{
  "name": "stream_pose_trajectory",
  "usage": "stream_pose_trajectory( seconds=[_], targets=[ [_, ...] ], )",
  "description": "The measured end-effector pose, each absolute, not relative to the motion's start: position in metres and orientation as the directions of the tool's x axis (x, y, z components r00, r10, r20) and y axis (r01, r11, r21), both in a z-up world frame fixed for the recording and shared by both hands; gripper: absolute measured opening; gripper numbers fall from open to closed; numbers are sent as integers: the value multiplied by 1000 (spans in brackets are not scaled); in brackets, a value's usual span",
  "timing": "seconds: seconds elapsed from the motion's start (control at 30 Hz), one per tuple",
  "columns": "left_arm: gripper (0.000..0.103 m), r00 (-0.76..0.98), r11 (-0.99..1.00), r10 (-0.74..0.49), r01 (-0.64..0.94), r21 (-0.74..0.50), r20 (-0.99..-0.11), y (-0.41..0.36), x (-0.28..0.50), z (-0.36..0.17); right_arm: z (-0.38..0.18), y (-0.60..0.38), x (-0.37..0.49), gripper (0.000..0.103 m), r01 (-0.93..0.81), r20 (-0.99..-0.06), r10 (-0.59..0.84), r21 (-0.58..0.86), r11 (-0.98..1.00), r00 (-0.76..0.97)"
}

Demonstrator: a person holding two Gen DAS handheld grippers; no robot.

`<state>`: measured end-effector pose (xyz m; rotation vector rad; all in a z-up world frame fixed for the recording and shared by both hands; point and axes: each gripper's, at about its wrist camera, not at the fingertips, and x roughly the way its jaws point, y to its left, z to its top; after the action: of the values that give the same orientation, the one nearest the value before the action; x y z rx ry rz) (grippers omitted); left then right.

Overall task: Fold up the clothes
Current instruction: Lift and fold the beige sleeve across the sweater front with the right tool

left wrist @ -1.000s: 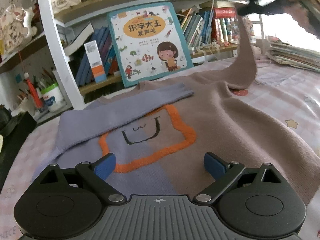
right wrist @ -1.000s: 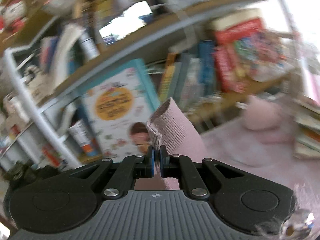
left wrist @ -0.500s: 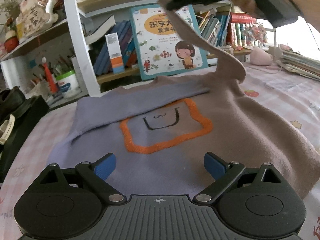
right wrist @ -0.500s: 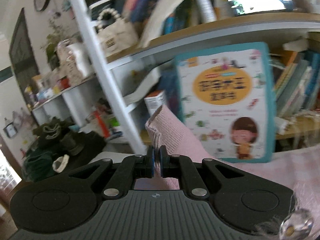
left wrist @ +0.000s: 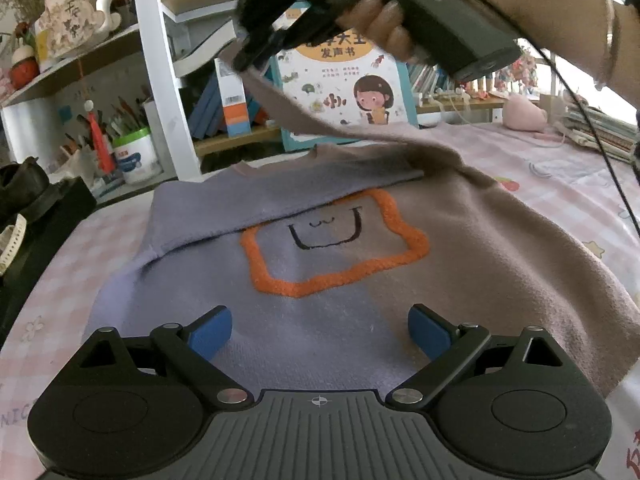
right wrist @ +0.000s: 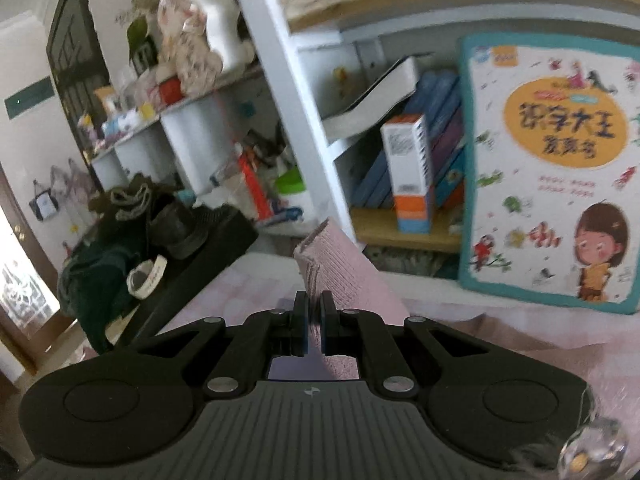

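The sweater (left wrist: 320, 264) lies flat mid-tabletop, purple sleeve (left wrist: 280, 196) already folded across; right gripper (right wrist: 314, 320) clenches the pink sleeve's cuff (right wrist: 340, 276) aloft, left gripper (left wrist: 320, 334) released; body folds remain

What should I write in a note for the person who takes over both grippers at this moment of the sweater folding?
Right gripper: shut on the cuff of the pink sleeve, held in the air above the sweater.
Left gripper: open, fingers wide apart, low over the bottom part of the sweater, holding nothing.
Sweater: lies flat, front up, on the pink checked cloth, the orange square showing.
Done: the purple sleeve is already folded across the chest.
Left: lay the pink sleeve across the chest too, release it, then probably fold the body.
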<state>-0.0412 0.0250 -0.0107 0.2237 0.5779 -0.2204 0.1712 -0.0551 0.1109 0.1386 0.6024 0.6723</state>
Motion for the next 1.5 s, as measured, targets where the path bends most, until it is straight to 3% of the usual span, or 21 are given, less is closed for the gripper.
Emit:
stream_pose_trajectory(
  seconds=[0.43,1.07,1.27,1.33,1.5],
  targets=[
    [97,815,953,-142,267,146,-561,25,-42,-11,64,-7,179,6,-553,-576,591,268,789,564],
    [97,807,951,-138,270,152,-574,23,-42,-11,25,4,191,7,-520,-638,611,360,775,469],
    [97,805,950,-137,271,153,-577,23,-41,-11,8,-4,198,20,-457,-642,663,491,742,386],
    [97,804,951,-138,271,149,-579,23,-40,-11,10,-8,197,34,-453,-627,683,519,725,374],
    [97,802,952,-139,269,144,-581,24,-39,-11,27,-19,181,46,-509,-598,706,502,699,380]
  ],
)
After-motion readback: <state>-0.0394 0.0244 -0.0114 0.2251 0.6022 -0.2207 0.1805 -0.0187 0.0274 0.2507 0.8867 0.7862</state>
